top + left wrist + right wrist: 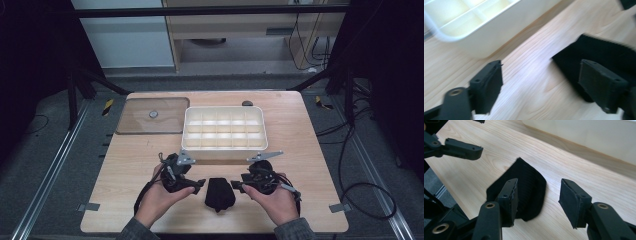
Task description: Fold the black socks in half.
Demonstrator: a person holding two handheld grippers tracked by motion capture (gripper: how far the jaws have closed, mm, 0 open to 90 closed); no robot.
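Black cloth (220, 194) lies folded on the tabletop (130, 160) between your two hands, close to the near edge and just in front of the cream compartment tray (224, 146). Your left hand-held gripper (199, 183) sits just left of the cloth, its tips pointing toward it. In the left gripper view its jaws stand wide apart with bare wood between them; one jaw shows in front of the cloth's edge, but no pad presses on the fabric, so this gripper holds nothing. Your right hand-held gripper (235, 186) sits just right of the cloth, tips pointing at it from the other side. In the right gripper view its jaws are parted about halfway; one jaw stands over the cloth (529, 187) and the other over bare wood, and nothing is pinched between them, so this one is empty too. That same view shows a jaw of the left hand-held gripper (464, 150) farther off, beyond the cloth.

Behind your hands, the tray's dividers form rows of small cells, seen pale and unfilled from above. To the tray's left a clear brownish lid (153, 116) lies flat on the tabletop, a small round knob at its middle. A small dark object (247, 103) rests at the tray's far edge; what it is, you cannot tell from here.
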